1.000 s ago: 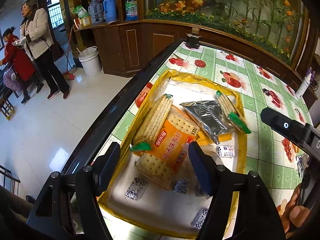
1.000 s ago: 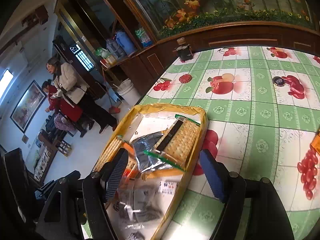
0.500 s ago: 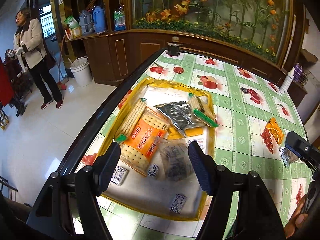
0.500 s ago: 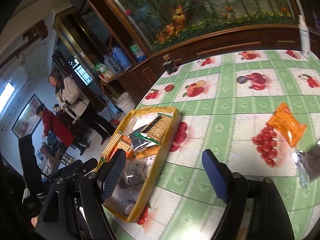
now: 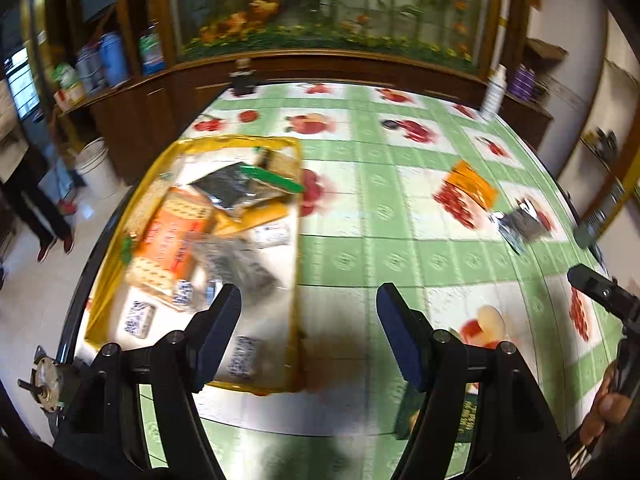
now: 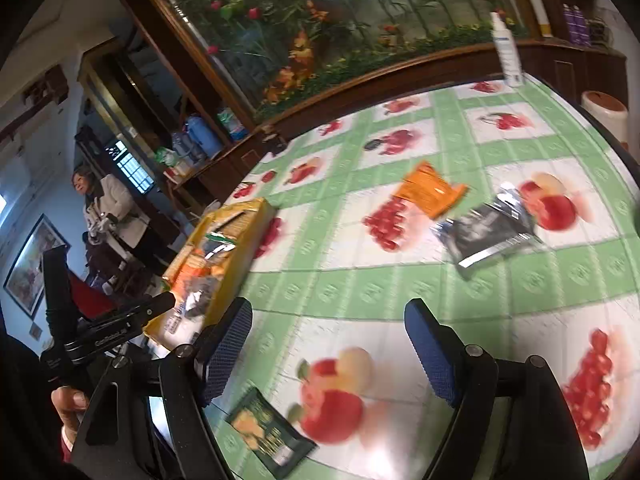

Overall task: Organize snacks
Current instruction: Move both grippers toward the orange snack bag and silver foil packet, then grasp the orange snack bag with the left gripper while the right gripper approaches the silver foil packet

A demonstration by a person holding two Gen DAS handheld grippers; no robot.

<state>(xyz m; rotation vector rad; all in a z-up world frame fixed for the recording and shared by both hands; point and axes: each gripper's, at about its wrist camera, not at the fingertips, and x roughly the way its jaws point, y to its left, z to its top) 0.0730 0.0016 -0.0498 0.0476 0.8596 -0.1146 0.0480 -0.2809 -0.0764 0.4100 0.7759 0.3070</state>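
Hovering wide and empty above the fruit-print tablecloth (image 6: 352,280), the right gripper (image 6: 328,354) has a dark green snack packet (image 6: 270,428) lying just below its left finger. Farther off, well apart from it, lie a silver-black packet (image 6: 486,232) and, beyond that, an orange packet (image 6: 432,190). The left gripper (image 5: 308,330), also spread with nothing between its fingers, straddles the near right edge of the yellow tray (image 5: 294,240), which holds cracker packs (image 5: 172,240). A white bottle (image 6: 506,52) stands at the table's far edge.

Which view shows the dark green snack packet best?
Right wrist: the dark green snack packet lies whole on the tablecloth by the right gripper. Left wrist shows only slivers behind the left gripper's finger.
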